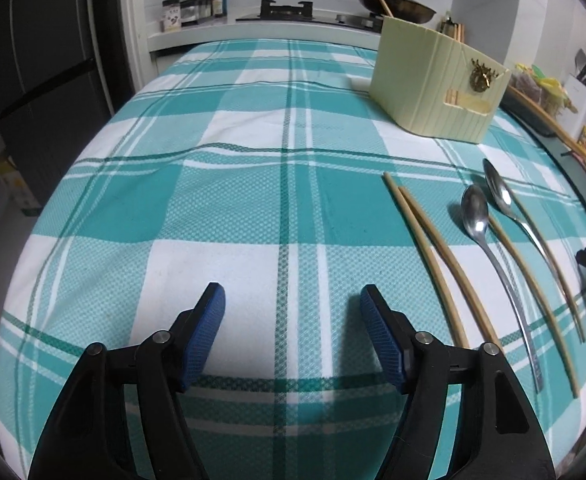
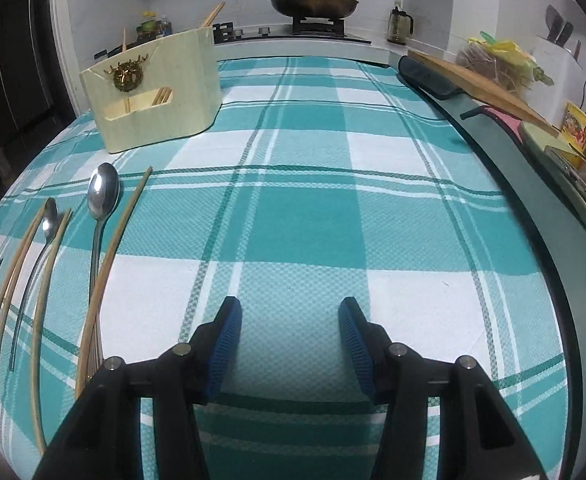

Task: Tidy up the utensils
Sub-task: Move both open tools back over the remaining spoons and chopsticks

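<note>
A cream utensil holder point(image 1: 437, 84) stands on the checked tablecloth at the far right in the left wrist view; in the right wrist view the holder point(image 2: 153, 96) is at the far left, with chopsticks inside. Two steel spoons point(image 1: 475, 210) point(image 1: 497, 188) and several wooden chopsticks point(image 1: 433, 256) lie in front of it; they show in the right wrist view as spoons point(image 2: 102, 194) point(image 2: 49, 216) and chopsticks point(image 2: 113, 248). My left gripper point(image 1: 292, 300) is open and empty, left of the utensils. My right gripper point(image 2: 290, 312) is open and empty, right of them.
The table point(image 2: 313, 220) has a teal and white checked cloth. A stove with a lidded pan point(image 2: 313, 2) is behind it. A counter with a cutting board point(image 2: 473, 80), bags and boxes runs along the right. A dark fridge point(image 1: 33, 80) stands left.
</note>
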Demonstrator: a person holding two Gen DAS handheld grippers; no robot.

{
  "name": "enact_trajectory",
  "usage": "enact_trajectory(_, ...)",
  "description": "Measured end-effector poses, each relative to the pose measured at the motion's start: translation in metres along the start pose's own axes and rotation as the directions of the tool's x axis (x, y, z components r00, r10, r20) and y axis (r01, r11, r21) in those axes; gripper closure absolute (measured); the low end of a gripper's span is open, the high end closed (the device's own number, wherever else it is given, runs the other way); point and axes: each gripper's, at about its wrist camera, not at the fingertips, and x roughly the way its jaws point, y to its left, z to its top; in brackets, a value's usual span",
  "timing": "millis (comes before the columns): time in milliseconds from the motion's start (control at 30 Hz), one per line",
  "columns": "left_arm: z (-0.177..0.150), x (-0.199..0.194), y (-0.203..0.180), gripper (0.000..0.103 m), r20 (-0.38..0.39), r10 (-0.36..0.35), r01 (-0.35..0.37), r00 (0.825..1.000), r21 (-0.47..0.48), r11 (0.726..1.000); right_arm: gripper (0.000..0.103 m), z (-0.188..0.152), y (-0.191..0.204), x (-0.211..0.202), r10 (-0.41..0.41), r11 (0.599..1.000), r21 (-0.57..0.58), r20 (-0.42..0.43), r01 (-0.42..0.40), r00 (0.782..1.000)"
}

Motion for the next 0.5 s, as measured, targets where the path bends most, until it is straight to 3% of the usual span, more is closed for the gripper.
enact_trajectory(300, 0.0007, 0.0085, -0.0099, 0.012, -0.028, 0.026, -0.024, 0.999, 0.049, 0.998, 0.046, 0.0044, 0.0019, 0.0048, -0.005, 1.0, 0.013, -0.002, 0.005, 1.0)
enact_trajectory(500, 0.0002, 0.0092, -0.0102, 0.01, -0.032, 0.029, -0.027, 0.999, 0.048, 0.998, 0.045, 0.0039, 0.0028, 0.0058, -0.013, 1.0, 0.009, -0.002, 0.013, 1.0)
